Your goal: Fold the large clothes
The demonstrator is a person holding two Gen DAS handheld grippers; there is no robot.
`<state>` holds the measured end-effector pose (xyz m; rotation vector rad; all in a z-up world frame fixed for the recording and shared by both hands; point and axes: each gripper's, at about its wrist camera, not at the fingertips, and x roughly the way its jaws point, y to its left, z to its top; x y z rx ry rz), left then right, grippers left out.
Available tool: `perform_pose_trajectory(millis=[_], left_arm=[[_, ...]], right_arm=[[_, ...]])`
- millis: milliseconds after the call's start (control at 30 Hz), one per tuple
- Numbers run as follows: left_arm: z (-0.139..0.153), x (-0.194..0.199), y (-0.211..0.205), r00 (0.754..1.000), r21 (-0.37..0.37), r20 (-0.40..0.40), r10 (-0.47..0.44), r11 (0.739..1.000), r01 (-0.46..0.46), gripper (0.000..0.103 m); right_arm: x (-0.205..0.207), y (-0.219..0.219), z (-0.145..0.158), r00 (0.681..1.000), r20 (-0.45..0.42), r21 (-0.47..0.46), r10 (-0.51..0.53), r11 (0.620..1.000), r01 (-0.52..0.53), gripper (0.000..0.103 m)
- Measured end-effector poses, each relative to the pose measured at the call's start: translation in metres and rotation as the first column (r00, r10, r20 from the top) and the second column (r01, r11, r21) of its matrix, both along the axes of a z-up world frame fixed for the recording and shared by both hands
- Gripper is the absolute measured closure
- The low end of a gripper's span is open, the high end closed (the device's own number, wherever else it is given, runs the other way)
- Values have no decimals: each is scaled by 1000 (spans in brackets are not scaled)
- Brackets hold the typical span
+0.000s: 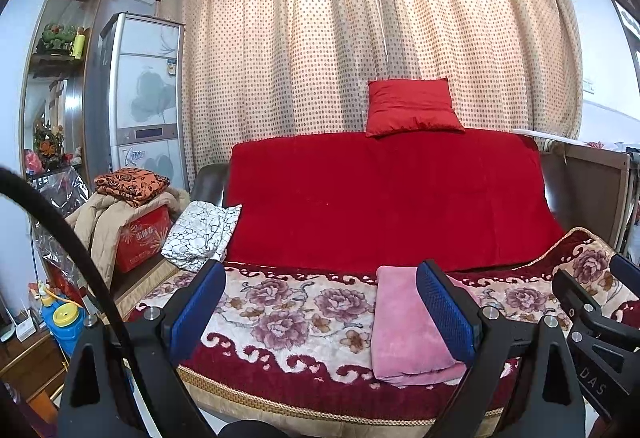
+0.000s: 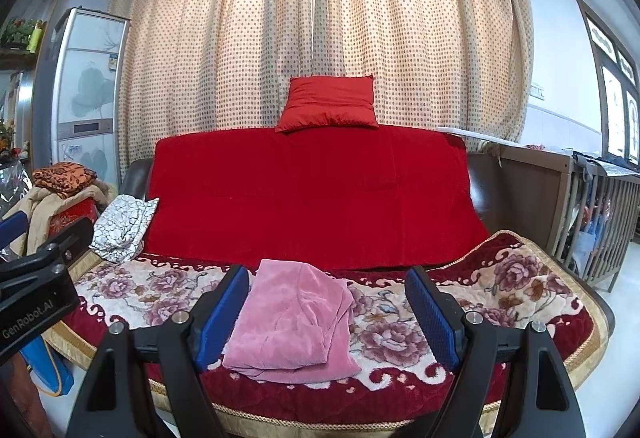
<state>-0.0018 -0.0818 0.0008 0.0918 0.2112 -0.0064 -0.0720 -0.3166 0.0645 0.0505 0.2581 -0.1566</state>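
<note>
Left hand-held gripper [image 1: 320,302], lettered "DAS" in the right view's neighbour, and right hand-held gripper [image 2: 326,308], its neighbour marked "GenRobot.AI", both stand agape, empty, above the folded pink garment [image 2: 292,326] lying on the sofa's floral blanket [image 2: 400,338].

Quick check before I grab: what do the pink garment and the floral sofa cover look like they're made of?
Pink garment: soft plush, probably velvet or fleece, with a matte nap and faint sheen along its folds. Floral sofa cover: thick pile, blanket-like fabric, fuzzy surface, braided gold trim at the edge.
</note>
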Motion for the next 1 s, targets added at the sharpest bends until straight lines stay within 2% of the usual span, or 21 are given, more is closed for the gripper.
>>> perform_pose_trajectory(millis=[433,1000], left_arm=[[-15,21,-4,998,10,-54,-25,1000,25,7],[-39,100,-7,988,0,-145,-45,999,45,7]], right_arm=[[15,-2,-8,999,-32,-1,-8,1000,8,20],[87,-5,-38,988,-147,-32,-37,999,32,20]])
